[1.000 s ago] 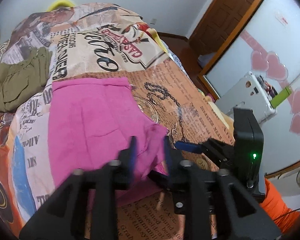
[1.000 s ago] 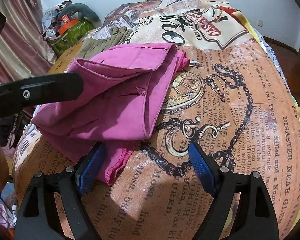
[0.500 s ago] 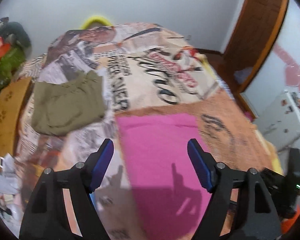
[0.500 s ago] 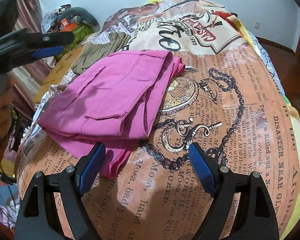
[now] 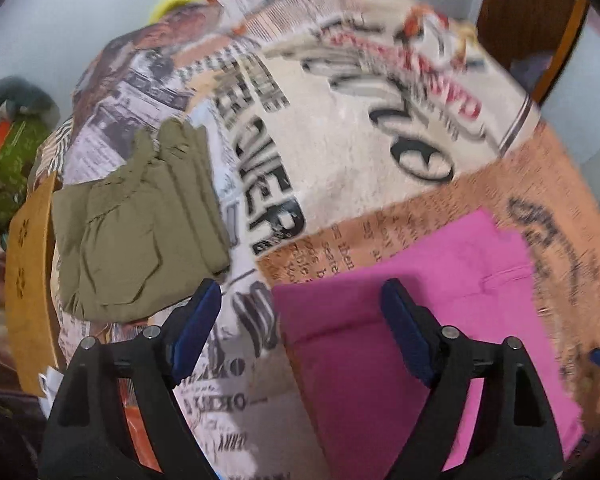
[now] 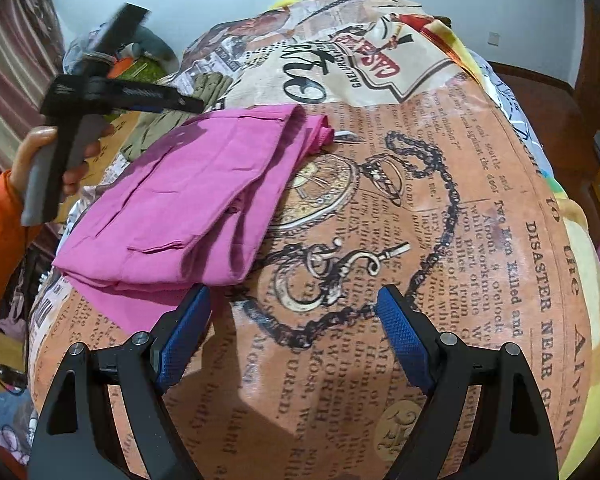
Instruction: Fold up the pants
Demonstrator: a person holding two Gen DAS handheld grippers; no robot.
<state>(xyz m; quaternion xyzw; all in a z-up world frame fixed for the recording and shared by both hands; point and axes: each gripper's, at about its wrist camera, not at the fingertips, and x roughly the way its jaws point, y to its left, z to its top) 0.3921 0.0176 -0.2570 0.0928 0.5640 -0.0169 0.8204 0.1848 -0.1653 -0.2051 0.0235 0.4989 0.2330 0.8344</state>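
Pink pants (image 6: 188,200) lie folded on the newspaper-print bedspread (image 6: 440,200), just beyond the left finger of the right gripper (image 6: 292,328), whose jaws stand spread wide with only bedspread between them. The left gripper (image 5: 300,328) hangs above the bed with its jaws just opened wide and nothing between them; the pants' far corner (image 5: 420,320) lies under its right finger. Olive-green folded clothes (image 5: 140,232) rest beyond its left finger.

The left claw (image 5: 302,322) points steeply down, its jaws just opened wide with nothing between the pads. The right claw (image 6: 292,322) hangs open and empty. At ten o'clock, a hand (image 6: 50,160) grips the left handle.
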